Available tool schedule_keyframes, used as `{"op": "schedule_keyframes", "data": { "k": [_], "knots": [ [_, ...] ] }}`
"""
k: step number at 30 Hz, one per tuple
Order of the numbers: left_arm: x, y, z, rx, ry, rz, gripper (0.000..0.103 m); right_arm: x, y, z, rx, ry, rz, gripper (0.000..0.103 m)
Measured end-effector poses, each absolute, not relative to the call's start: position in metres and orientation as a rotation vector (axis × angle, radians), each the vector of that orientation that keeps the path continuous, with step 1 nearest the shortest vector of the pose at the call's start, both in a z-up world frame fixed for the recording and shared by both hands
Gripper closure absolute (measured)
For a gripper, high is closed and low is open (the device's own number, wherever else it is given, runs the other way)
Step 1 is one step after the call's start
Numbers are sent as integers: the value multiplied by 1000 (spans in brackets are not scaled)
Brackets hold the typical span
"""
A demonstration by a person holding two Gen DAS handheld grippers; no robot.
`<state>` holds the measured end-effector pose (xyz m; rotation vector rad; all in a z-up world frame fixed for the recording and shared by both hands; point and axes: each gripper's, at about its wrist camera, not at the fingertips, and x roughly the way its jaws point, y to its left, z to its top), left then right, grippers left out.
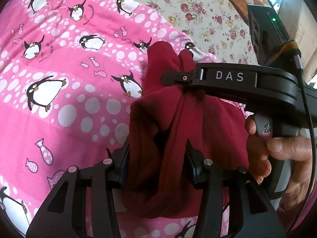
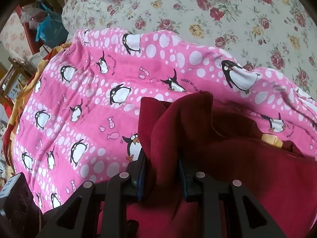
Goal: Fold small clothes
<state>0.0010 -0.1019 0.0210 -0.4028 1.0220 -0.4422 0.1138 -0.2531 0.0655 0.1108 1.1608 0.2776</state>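
a dark red soft cloth garment (image 1: 174,130) hangs bunched between the two grippers, above a pink fleece blanket printed with penguins, fish and white dots (image 1: 65,91). the blanket lies spread over a cream bedsheet with red and yellow roses (image 1: 200,6), which shows at the far side.

in the left wrist view the left gripper (image 1: 158,158) has its black fingers pressed in from both sides on a thick fold of the red garment; the jaws are clenched on the cloth, and the fabric fills the whole gap between them. just beyond, the right gripper (image 1: 174,78) comes in from the right side, its long black body marked "das", and its tip pinches the upper part of the same garment, so a knot of red cloth sticks up above it. a bare hand (image 1: 277,158) holds the handle of this right gripper at the near right.

in the right wrist view the right gripper (image 2: 162,168) also grasps the red garment (image 2: 227,148); the cloth stands up in a pointed fold between the blue-padded fingers and spreads down to the near right. a small pale yellow thing (image 2: 271,138) peeks out at the edge of the garment; i cannot tell what it is. at the far left, beside the bed, are a blue plastic bag (image 2: 49,29) and some clutter.
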Motion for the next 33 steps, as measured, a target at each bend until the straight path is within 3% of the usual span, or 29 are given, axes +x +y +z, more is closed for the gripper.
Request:
{"op": "schedule_keyframes", "data": {
  "k": [6,8,10,14,16,19,22,23,24,25,26,27,28,30,33],
  "knots": [
    [2,-100,21,-423,1022,-446,55,118,-249,65,95,1179,272,75],
    [3,-99,20,-430,1023,-445,55,122,-245,64,81,1193,275,68],
    [3,-99,20,-431,1024,-445,55,127,-240,61,79,1212,278,55],
    [4,-99,19,-434,1027,-446,55,136,-225,49,31,1258,266,49],
    [4,-98,19,-434,1027,-446,55,140,-219,45,7,1258,258,39],
    [4,-98,18,-446,1028,-460,49,145,-216,40,-1,1264,246,30],
    [3,-101,19,-438,1020,-476,41,150,-209,32,-59,1277,229,28],
    [2,-102,20,-423,1016,-474,41,149,-208,30,-77,1272,230,28],
    [1,-103,20,-413,1012,-475,41,148,-210,31,-81,1259,229,36],
    [0,-104,21,-404,1007,-478,41,146,-212,32,-85,1248,221,50],
    [-1,-105,23,-400,996,-489,50,143,-217,34,-77,1232,227,54],
    [-2,-107,24,-396,989,-502,71,140,-220,37,-64,1222,238,64],
    [-3,-109,28,-387,983,-523,76,136,-225,41,-45,1205,252,71],
    [-8,-110,38,-405,957,-560,86,127,-239,54,11,1172,273,76],
    [-18,-120,60,-380,920,-598,87,113,-266,76,128,1120,303,79]
  ]
}}
